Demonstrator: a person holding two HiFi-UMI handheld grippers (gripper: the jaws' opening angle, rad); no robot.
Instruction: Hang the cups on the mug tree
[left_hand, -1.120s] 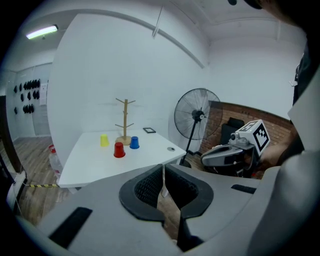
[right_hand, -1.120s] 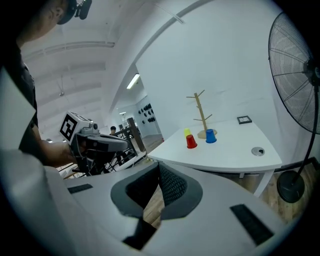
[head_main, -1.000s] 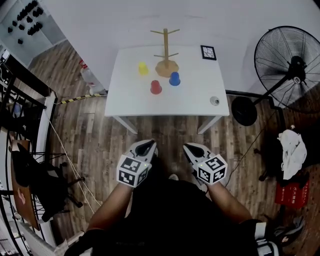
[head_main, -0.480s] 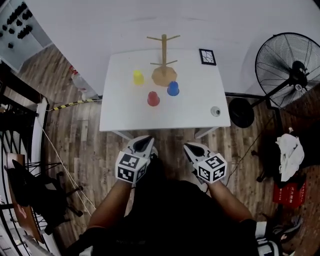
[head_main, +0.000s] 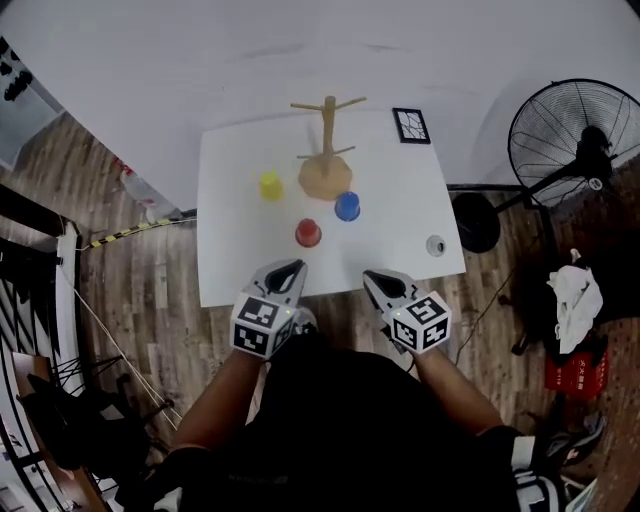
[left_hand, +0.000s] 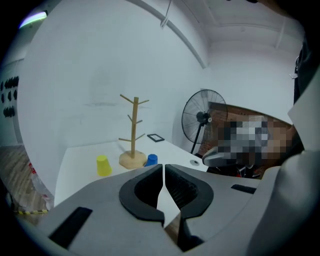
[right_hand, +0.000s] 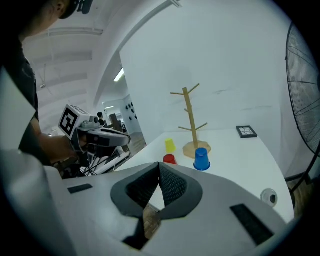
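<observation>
Left gripper view looks along the left gripper (left_hand: 164, 167). Its dark ribbed jaws stand together at the tips with nothing between them, and a sliver of the white table (left_hand: 75, 160) shows through the gap lower down. Right gripper view shows the right gripper (right_hand: 159, 166) the same way, with its jaws closed and empty. Both hang short of the table's near edge, each with its marker cube (head_main: 258, 328) toward the person.

Just ahead of the left jaws the blue cup (left_hand: 151, 160) peeks over the jaw top, its lower part cut off. The red cup is hidden behind those jaws. Ahead of the right jaws, only the top of the red cup (right_hand: 169, 159) shows above the jaw. The blue cup stands ahead and to the right of the right jaws, whole.

Farther ahead and left of the left jaws stands the yellow cup (left_hand: 103, 165). All three cups stand apart on the table. Beyond them the wooden mug tree (left_hand: 133, 131) stands upright, its pegs bare.

Right of the tree lies a framed card (head_main: 411, 126) with a black-and-white pattern that I cannot read. A small round thing (head_main: 435, 244) near the table's right edge is too small to tell. A standing fan (head_main: 575, 130) is cut off at the head view's right edge. A red box (head_main: 575, 372) on the floor carries white writing too small to read.
</observation>
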